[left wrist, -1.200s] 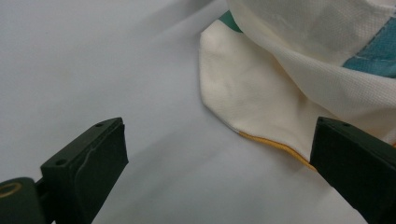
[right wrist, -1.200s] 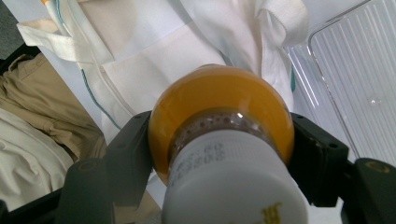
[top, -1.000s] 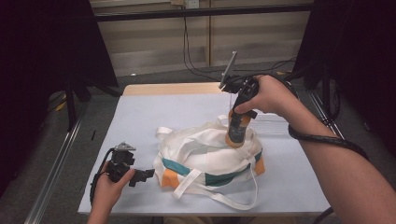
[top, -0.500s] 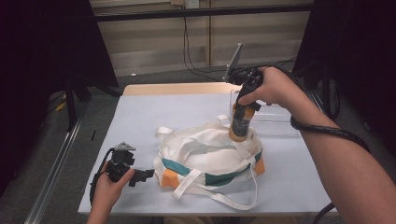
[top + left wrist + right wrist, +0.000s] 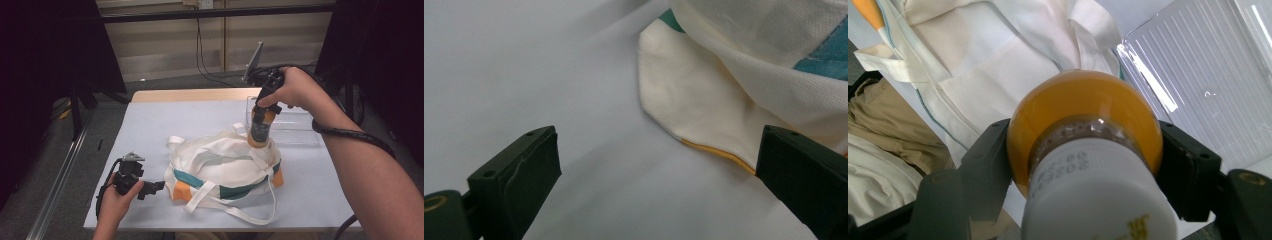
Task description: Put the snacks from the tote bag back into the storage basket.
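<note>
Holding the orange bottle (image 5: 260,126) clamped upright in your right gripper (image 5: 261,125) just above the tote bag (image 5: 222,167), lower it straight inside; your left gripper (image 5: 156,186), jaws wide, waits beside the bag.

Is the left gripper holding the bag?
No: in the left gripper view the left gripper stands wide open over the bare table, with the bag lying just ahead, untouched.
</note>
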Motion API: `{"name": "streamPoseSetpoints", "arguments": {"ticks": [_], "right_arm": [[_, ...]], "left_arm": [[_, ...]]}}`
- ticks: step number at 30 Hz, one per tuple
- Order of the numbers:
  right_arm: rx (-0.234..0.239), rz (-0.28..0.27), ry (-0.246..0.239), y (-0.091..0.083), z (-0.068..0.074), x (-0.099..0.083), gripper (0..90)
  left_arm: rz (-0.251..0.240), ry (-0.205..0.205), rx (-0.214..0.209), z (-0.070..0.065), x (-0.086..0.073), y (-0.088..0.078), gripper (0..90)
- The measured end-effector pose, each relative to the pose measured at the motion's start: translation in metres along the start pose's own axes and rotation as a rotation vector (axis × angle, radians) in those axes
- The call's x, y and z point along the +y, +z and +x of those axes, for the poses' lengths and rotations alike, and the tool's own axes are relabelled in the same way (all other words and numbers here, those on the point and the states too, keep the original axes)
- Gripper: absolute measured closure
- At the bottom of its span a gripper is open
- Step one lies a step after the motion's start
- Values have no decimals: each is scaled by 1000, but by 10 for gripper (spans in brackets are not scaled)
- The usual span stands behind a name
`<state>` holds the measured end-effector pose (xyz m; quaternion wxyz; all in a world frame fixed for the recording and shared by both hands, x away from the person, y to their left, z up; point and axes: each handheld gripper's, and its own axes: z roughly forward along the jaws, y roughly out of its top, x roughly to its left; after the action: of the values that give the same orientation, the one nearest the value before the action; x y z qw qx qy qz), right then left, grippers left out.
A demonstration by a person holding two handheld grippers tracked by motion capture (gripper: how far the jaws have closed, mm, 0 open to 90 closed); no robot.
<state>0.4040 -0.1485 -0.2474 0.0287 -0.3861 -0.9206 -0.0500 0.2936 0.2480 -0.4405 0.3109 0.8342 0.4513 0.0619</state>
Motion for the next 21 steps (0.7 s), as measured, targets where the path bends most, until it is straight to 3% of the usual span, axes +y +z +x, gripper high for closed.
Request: {"name": "streamPoseSetpoints", "arguments": {"ticks": [10, 11, 21], "right_arm": [[-1, 4, 16, 2, -11, 2, 305], [-1, 4, 18, 2, -12, 3, 305], [-15, 3, 32, -4, -17, 7, 305]], "left_arm": [[15, 4, -12, 2, 1, -2, 38], [1, 1, 2, 2, 0, -1, 38], [-4, -2, 0, 3, 1, -2, 38]]}}
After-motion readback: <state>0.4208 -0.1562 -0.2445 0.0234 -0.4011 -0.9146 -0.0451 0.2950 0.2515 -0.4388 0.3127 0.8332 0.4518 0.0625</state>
